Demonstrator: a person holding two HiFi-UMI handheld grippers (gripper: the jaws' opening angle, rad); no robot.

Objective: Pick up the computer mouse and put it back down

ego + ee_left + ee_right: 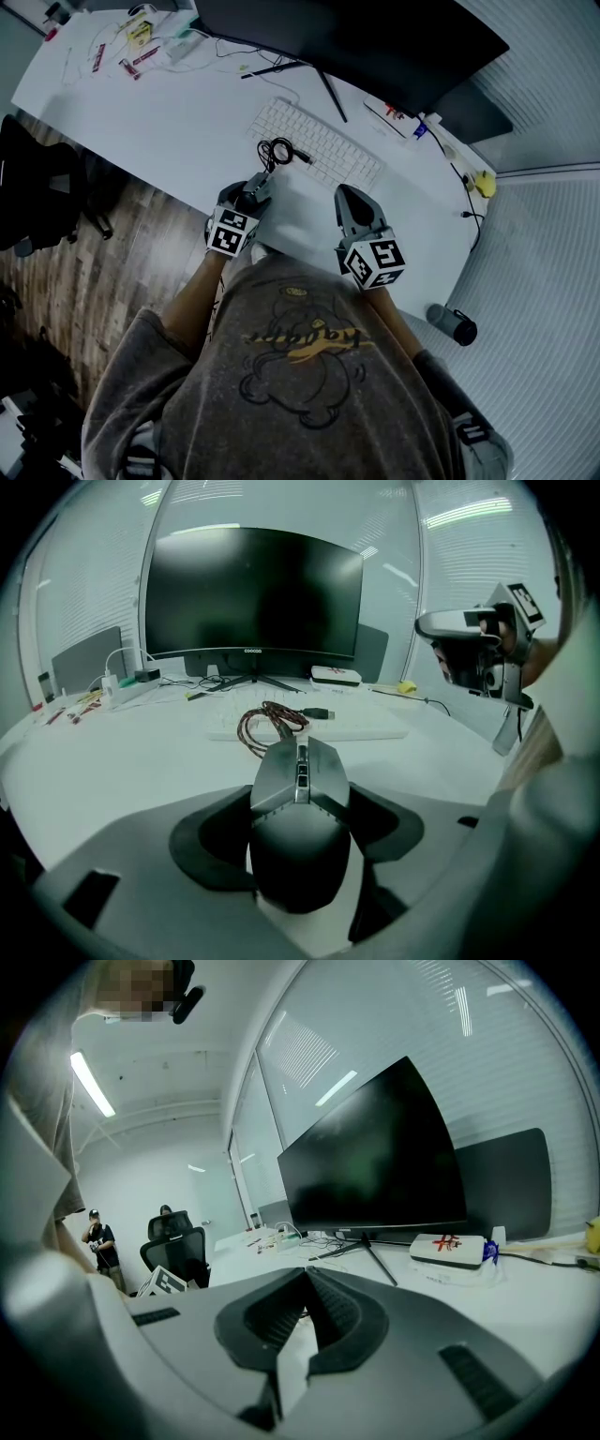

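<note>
The left gripper (260, 184) pinches the computer mouse (300, 822) by its sides at the centre of the head view. The mouse rests on the white desk (159, 122), just below the keyboard (315, 142). To the right, the right gripper (350, 199) has its jaws pressed together, empty.
</note>
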